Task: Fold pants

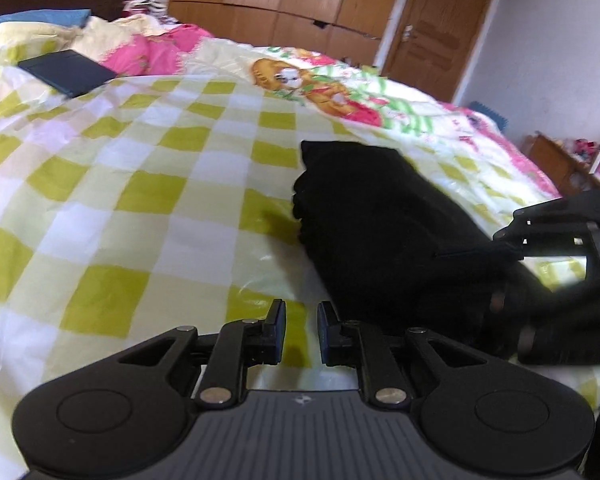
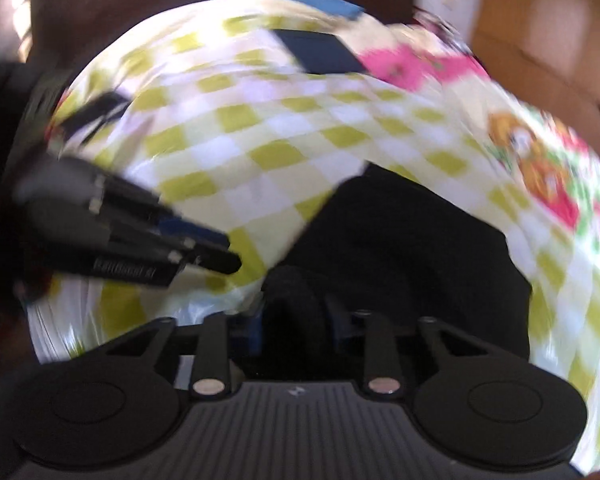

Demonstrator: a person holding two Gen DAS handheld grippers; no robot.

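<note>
Left wrist view: the left gripper (image 1: 301, 330) has its jaws slightly parted around nothing, above the checkered bed cover (image 1: 148, 184). One black pair of pants (image 1: 380, 224), soft and bunched, lies folded on the bed. The right gripper (image 2: 292, 312) pinches a fold of it; motion blur smears details. One dark flat case (image 1: 68, 71) lies beyond.

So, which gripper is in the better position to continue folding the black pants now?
Probably the right. In its own view, the right gripper is shut on a bunch of the black pants. The left gripper is empty, with a gap between its fingers, over the checked bedspread beside the pants.
</note>
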